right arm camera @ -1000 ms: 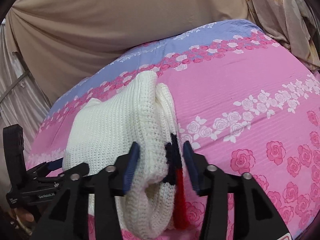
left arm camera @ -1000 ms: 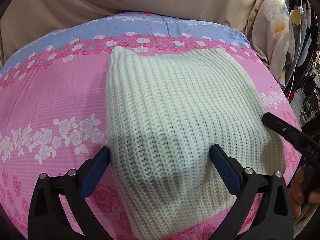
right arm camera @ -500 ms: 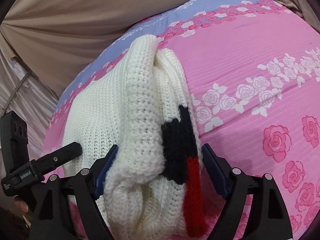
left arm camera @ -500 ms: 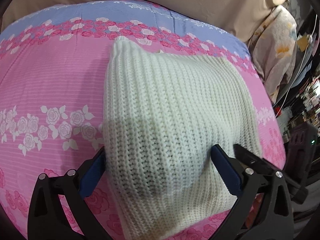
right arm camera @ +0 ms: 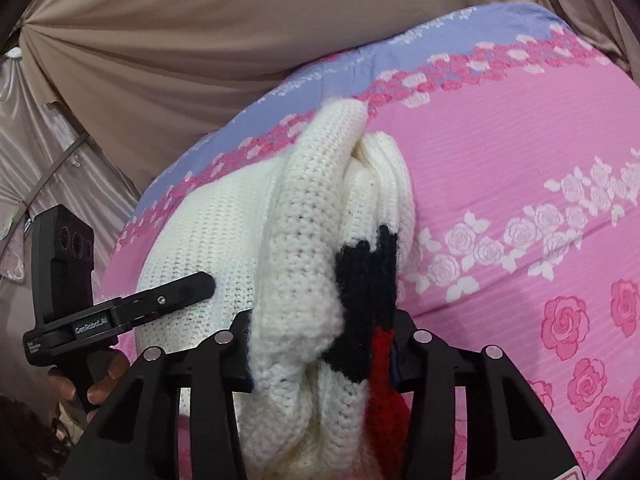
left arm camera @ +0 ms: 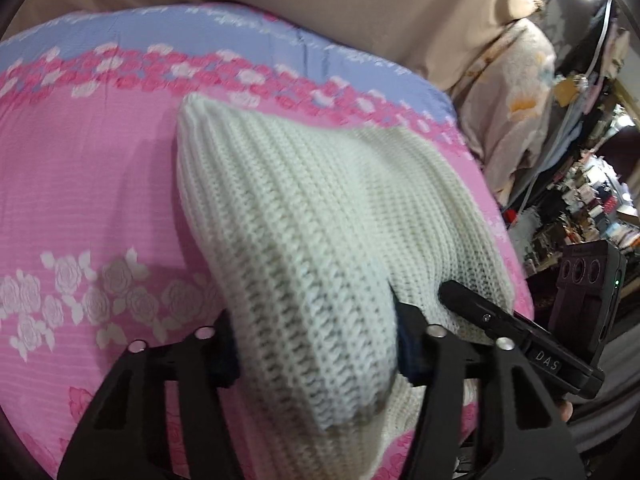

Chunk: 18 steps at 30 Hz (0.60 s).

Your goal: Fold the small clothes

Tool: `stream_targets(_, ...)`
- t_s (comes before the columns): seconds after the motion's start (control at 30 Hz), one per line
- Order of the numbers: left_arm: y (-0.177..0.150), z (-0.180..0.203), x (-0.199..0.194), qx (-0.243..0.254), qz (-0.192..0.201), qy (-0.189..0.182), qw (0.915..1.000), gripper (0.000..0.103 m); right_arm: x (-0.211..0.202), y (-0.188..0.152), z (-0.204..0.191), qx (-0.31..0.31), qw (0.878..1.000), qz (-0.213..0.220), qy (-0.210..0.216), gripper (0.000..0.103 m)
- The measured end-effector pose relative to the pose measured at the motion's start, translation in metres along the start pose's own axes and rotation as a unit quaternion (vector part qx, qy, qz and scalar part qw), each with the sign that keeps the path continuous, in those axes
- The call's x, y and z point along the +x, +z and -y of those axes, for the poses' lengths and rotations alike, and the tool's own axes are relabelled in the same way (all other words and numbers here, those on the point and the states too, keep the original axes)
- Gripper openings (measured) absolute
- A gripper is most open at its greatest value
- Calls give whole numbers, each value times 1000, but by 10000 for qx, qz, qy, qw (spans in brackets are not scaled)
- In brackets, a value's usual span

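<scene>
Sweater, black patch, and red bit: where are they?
white knit sweater [left arm camera: 304, 216], left wrist view, ribbed top face.
black patch [right arm camera: 366, 280], right wrist view, its middle.
red bit [right arm camera: 384, 392], right wrist view, yarn strip.

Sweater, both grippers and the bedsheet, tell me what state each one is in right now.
Sweater: cream knit, folded into thick layers, near edge bunched and lifted, far part on the bed.
Left gripper: shut on the sweater's near edge.
Right gripper: shut on the bunched layers, with the black and red patch beside its right finger.
Bedsheet: pink floral, spread flat under the sweater.
</scene>
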State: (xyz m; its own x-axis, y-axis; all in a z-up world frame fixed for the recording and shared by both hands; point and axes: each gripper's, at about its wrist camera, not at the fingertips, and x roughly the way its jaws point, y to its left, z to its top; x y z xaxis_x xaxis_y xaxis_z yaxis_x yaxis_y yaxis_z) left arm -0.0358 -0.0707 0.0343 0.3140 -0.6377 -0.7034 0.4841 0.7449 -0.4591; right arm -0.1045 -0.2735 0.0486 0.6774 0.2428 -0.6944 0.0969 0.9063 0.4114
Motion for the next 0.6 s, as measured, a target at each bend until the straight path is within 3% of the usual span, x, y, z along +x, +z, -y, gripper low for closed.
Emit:
stream_targets(0.07, 7, 8, -12, 176, 182, -133, 9996, 48, -7, 4, -8, -114, 9998, 134, 20, 42)
stream_targets(0.17, 20, 22, -40, 495, 568, -349, 9965, 47, -39, 22, -47, -695, 9943, 804, -33, 42)
stream_targets(0.2, 27, 27, -54, 650, 791, -398, 9939, 47, -39, 22, -47, -695, 9943, 804, -33, 41)
stream_targets(0.33, 53, 37, -110, 1121, 1677, -422, 9785, 48, -68, 53, -79, -1122, 9807, 1567, 329, 42)
stream_targets(0.47, 82, 27, -152, 1268, 2374, -147, 9630, 50, -65, 88, -107, -1338, 9666, 2023, 823, 44)
stream_targets(0.6, 109, -11, -142, 1265, 2551, 440, 9576, 61, -11, 121, -115, -1199, 9666, 1994, 1075, 50)
